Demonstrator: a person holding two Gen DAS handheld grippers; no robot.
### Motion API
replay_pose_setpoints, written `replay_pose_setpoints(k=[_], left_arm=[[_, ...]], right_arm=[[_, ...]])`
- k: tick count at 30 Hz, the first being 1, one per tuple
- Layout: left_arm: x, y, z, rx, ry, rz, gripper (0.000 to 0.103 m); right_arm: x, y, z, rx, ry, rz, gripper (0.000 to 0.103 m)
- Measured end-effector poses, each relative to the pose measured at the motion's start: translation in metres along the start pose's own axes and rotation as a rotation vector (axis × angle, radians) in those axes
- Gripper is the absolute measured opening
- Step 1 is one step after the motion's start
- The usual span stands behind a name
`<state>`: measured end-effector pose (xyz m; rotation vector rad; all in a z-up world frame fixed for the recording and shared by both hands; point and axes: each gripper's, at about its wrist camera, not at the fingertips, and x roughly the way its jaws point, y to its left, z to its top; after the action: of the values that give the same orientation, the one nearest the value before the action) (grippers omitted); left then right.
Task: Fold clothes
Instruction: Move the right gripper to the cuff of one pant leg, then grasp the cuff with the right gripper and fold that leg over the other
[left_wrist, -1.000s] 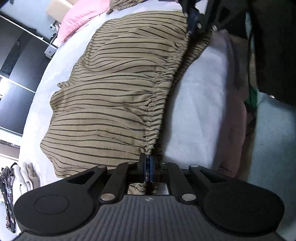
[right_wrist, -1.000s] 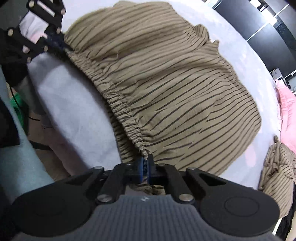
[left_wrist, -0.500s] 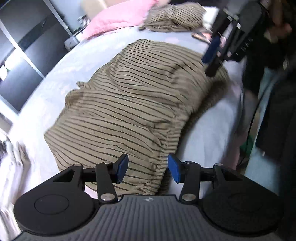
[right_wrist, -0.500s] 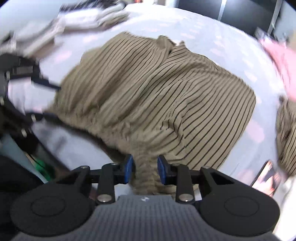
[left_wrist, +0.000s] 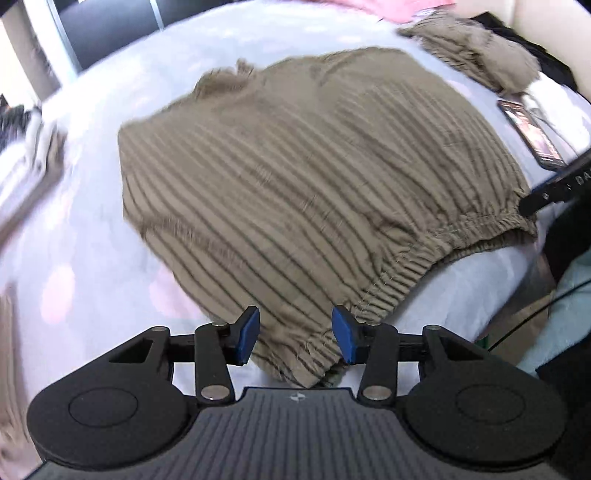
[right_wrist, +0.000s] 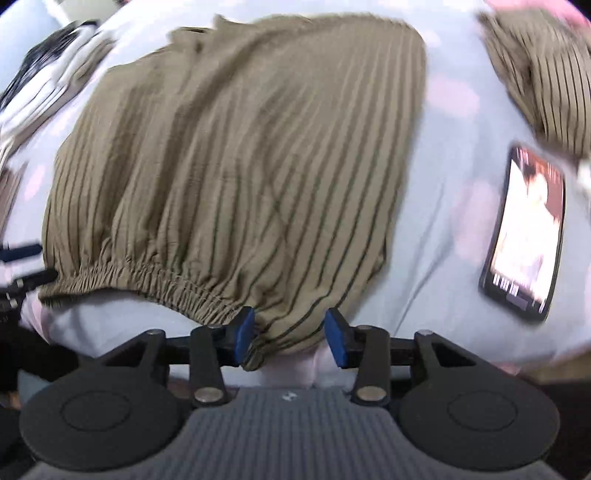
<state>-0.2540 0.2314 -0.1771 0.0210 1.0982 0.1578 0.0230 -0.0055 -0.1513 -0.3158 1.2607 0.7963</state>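
A second ago both tongs were clenched on the gathered elastic edge of the striped tan garment (left_wrist: 306, 192); that edge is now let go. In the left wrist view the left gripper (left_wrist: 295, 338) is seen at the lower middle of the frame with its blue pads apart and closing slightly, a corner of the elastic hem lying loose between them without being pressed. In the right wrist view the right gripper (right_wrist: 290, 341) is likewise released, its jaws opening, with the other end of the hem slack between the pads.

The garment is spread across the pale bedsheet (right_wrist: 443, 229), filling the centre of both frames, its elastic edge sagging along the near side of the bed. A phone (right_wrist: 524, 232) lies at the right of the right wrist view, just beside the cloth, and a second striped piece (right_wrist: 543, 70) is bunched in the upper right.

The release suggests that the laying-out step is finished and that the garment is ready for a first fold; no fold is yet visible.
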Motion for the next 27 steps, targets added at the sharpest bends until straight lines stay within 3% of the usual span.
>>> replay_pose_setpoints(k=[3,11,14,16,19,27], left_arm=[[0.013,0.004,-0.003,-0.034,0.063,0.009,0.042],[0.02,0.012,-0.003,-0.104,0.087,-0.001,0.042],[0.02,0.012,-0.004,-0.105,0.087,-0.001,0.042],[0.02,0.012,-0.005,-0.105,0.088,-0.001,0.042],[0.019,0.012,-0.005,-0.108,0.09,-0.001,0.042],[0.016,0.011,-0.004,-0.104,0.09,-0.001,0.042]], right_arm=[[0.007,-0.007,-0.001,0.078,0.035,0.023,0.055],[0.022,-0.011,-0.007,0.183,0.108,0.049,0.057],[0.019,-0.007,-0.01,0.187,0.091,0.047,0.045],[0.014,-0.003,-0.011,0.197,0.072,0.071,0.017],[0.003,0.007,-0.009,0.201,0.023,0.06,0.01],[-0.027,0.054,0.007,0.11,-0.091,0.096,0.008]])
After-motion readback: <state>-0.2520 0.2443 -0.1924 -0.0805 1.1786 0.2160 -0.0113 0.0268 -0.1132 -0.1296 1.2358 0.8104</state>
